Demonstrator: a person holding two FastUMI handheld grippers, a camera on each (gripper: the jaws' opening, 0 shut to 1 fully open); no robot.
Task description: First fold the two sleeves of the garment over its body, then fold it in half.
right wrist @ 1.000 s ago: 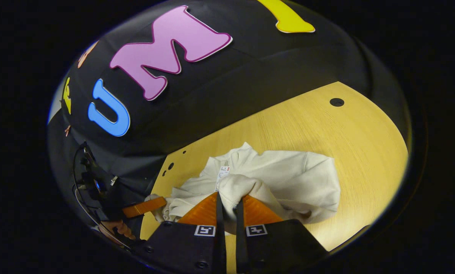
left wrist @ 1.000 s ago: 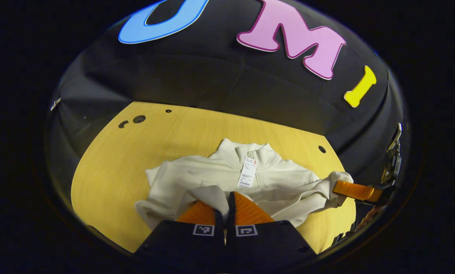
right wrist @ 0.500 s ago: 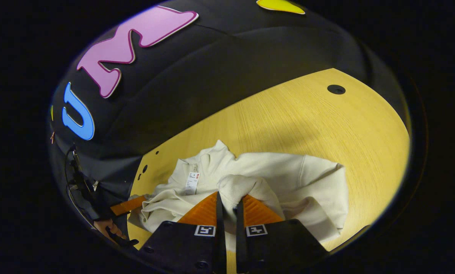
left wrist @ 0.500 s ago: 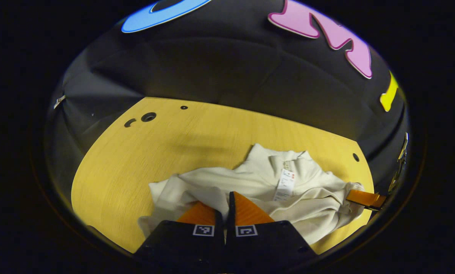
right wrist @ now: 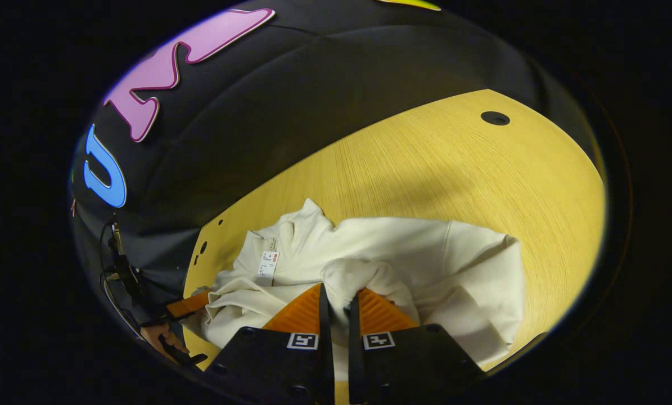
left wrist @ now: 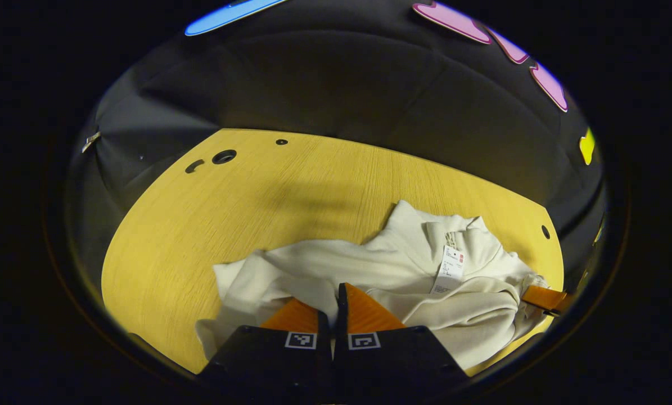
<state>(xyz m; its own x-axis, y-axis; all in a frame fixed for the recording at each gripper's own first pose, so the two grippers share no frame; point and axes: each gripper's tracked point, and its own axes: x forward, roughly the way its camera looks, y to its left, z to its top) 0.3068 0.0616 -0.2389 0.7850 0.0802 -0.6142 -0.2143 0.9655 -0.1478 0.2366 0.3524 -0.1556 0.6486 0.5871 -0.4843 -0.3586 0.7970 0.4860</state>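
A cream garment (left wrist: 380,270) with a high collar and a white paper tag (left wrist: 447,271) lies bunched on the yellow wooden table (left wrist: 246,197). My left gripper (left wrist: 334,297) is shut on a fold of its cloth at the near left side. In the right gripper view the same garment (right wrist: 425,259) spreads ahead, and my right gripper (right wrist: 336,298) is shut on a bunched piece of its cloth, likely a cuff (right wrist: 352,275). The right gripper's finger (left wrist: 544,297) shows at the garment's far right edge. The left gripper (right wrist: 186,306), with a hand (right wrist: 164,337) behind it, shows at the far left.
The table has small round holes near its far corners (left wrist: 223,156) (right wrist: 494,118). Bare tabletop stretches behind and to the left of the garment in the left gripper view. The black cloth wall (left wrist: 336,84) closes the back of the table.
Both grippers stayed shut on the cloth and swung with it; the garment shifted rightward in the left gripper view, and the collar and tag moved left and lower in the right gripper view.
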